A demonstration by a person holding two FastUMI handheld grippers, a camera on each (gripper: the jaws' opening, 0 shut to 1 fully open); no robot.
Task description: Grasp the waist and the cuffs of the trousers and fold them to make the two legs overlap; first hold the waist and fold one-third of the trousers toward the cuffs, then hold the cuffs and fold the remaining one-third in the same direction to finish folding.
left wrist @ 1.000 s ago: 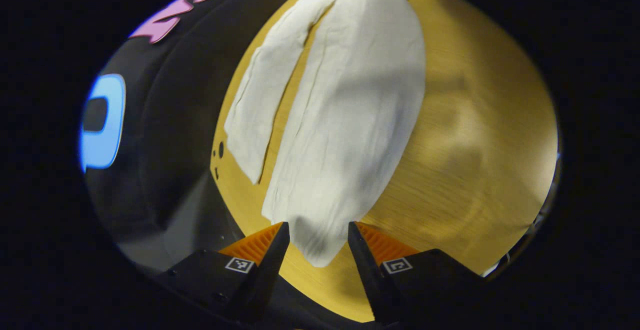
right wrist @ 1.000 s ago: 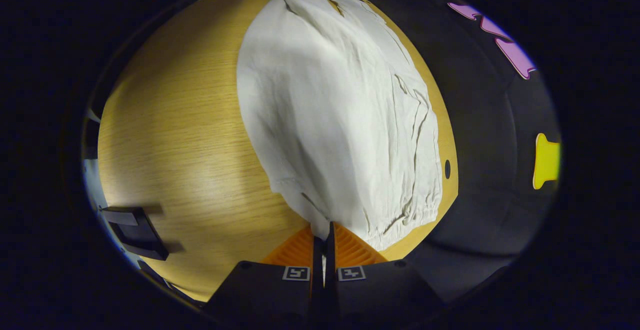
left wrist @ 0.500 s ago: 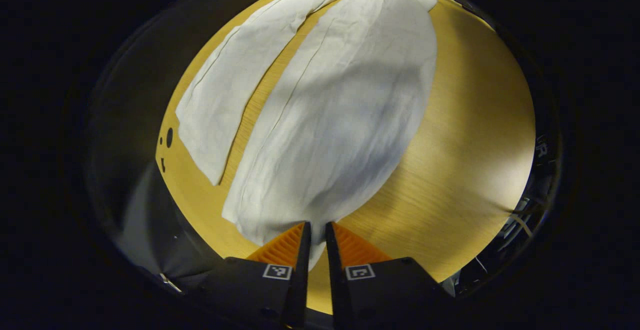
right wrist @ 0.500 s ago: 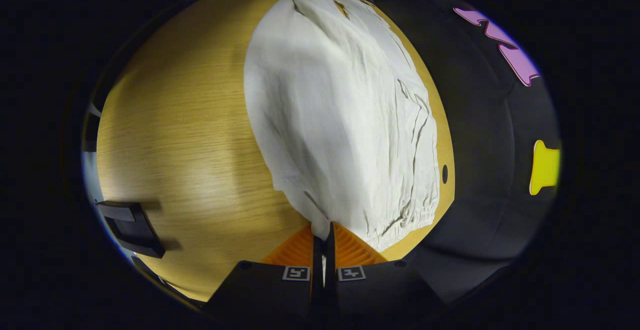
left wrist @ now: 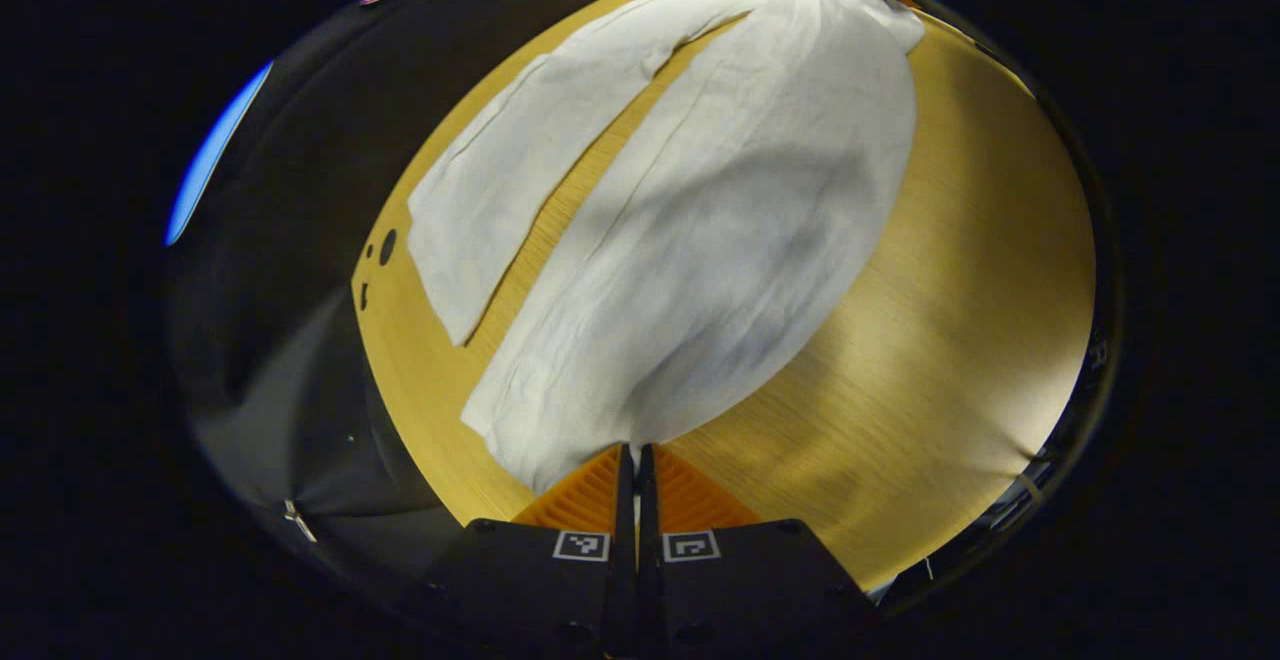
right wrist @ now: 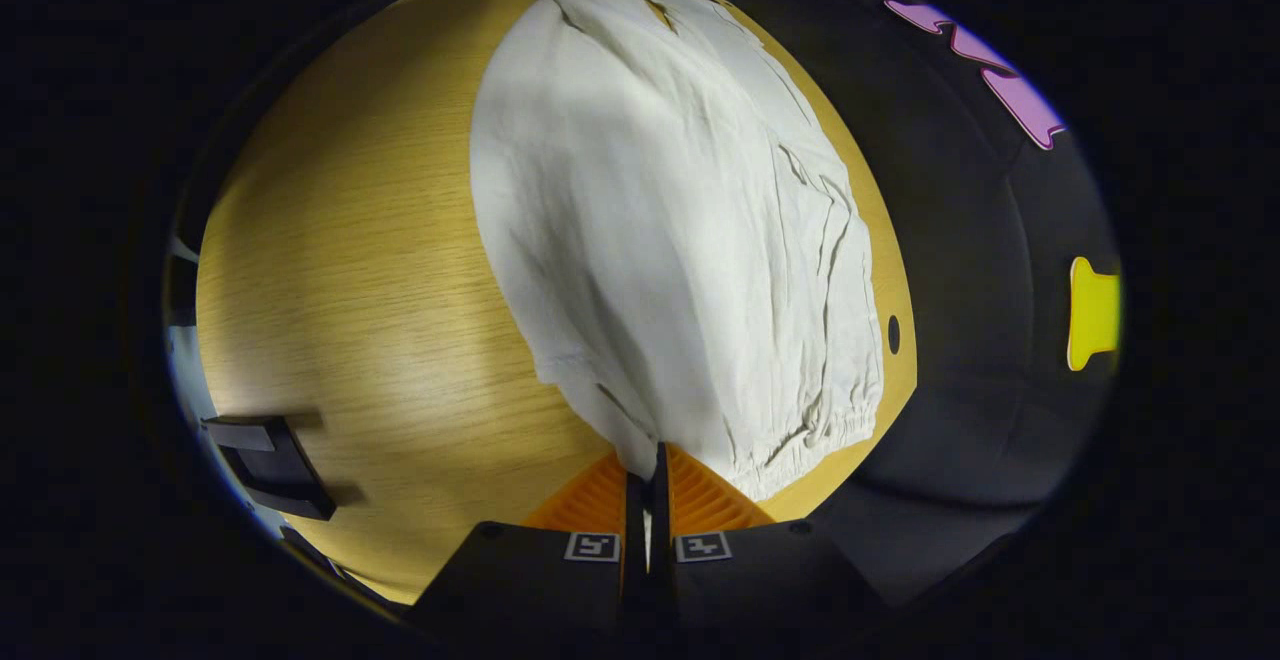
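Trousers (left wrist: 720, 240) of pale, creased cloth lie spread on a wooden tabletop (left wrist: 960, 320), and each gripper has a pinch of them at opposite ends.

From the left gripper view, the left gripper (left wrist: 632, 460) has its two fingers drawn together on the end of one trouser leg, at the cuff, with the cloth rising a little into the pinch. That leg (left wrist: 740, 260) runs away from the fingers toward the far end of the tabletop. A second leg (left wrist: 520, 180) lies flat beside it, nearer the tabletop's left edge, with a narrow strip of bare wood between the two. Small dark holes (left wrist: 386, 245) sit in the wood close to that edge, just beside the second leg's cuff. To the right of the trousers the wood is bare as far as the tabletop's right edge.

From the right gripper view, the right gripper (right wrist: 650, 460) is clamped on the gathered waist (right wrist: 800, 420) of the trousers (right wrist: 660, 220), its fingers closed on a fold of cloth at the near edge. The elastic puckers of the waistband show here, reaching toward the tabletop's (right wrist: 350, 290) right edge, where one dark hole (right wrist: 893, 334) sits. A black object (right wrist: 265, 450) rests near the left edge; what it is I cannot tell.
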